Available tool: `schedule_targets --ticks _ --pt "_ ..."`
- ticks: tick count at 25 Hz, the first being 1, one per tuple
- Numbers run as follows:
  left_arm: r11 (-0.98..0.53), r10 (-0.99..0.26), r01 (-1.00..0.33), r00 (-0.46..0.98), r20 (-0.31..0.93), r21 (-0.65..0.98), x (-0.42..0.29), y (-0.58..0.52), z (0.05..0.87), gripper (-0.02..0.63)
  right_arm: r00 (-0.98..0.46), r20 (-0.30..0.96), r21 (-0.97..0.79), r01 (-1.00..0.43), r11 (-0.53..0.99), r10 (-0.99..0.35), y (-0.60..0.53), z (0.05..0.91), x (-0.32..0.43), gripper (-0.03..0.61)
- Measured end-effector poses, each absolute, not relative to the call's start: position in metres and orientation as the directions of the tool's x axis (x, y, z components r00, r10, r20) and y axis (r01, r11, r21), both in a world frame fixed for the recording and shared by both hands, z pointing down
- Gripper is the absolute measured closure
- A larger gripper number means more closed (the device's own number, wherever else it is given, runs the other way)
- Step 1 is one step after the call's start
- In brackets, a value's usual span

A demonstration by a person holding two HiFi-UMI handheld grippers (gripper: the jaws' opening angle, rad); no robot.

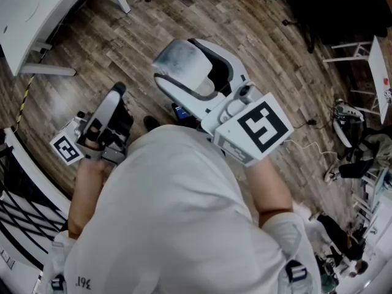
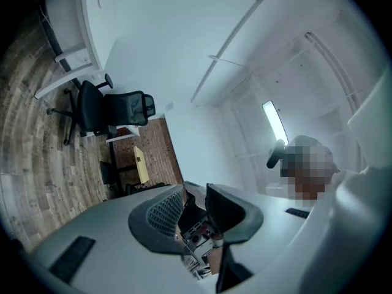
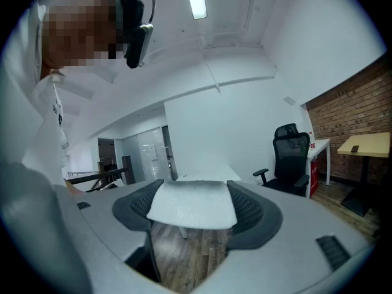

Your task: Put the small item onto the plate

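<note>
I hold both grippers close against my white shirt, above a wooden floor. My right gripper [image 1: 191, 59] [image 3: 193, 199] has its jaws set wide, with a white, frosted plate-like item [image 1: 177, 63] [image 3: 184, 212] spanning the gap and touching both dark pads. My left gripper [image 1: 117, 94] [image 2: 196, 204] points out over the floor. Its two dark pads stand close together and nothing shows between them. No small item appears in any view.
A white desk [image 1: 30, 17] stands at the far left. Cables, bags and loose gear [image 1: 349, 127] lie on the floor [image 1: 110, 48] at the right. A black office chair [image 2: 116, 109] [image 3: 293, 155] and a white table [image 3: 205, 177] stand further off.
</note>
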State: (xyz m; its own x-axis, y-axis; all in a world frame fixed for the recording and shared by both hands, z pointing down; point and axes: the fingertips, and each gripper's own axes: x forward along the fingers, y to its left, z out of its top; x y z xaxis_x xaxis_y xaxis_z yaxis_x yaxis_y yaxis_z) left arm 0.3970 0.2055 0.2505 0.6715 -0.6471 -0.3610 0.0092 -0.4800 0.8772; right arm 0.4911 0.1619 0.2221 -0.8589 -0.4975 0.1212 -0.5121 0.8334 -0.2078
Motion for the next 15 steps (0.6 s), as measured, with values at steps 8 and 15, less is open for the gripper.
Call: schedule_targets --ticks 8,15 --pt "-0.47 -0.644 0.005 0.682 -0.347 0.882 0.3987 0.205 0.2532 0.492 -0.855 0.124 -0.213 -0.518 0.828 -0.503 0.1577 0.2254 0.4903 0.261" --pt "-0.465 -0.633 0.007 0.697 -0.338 0.885 0.4024 0.2059 0.2537 0.492 -0.847 0.127 -0.219 -0.531 0.818 -0.516 0.1576 0.2266 0.4915 0.261"
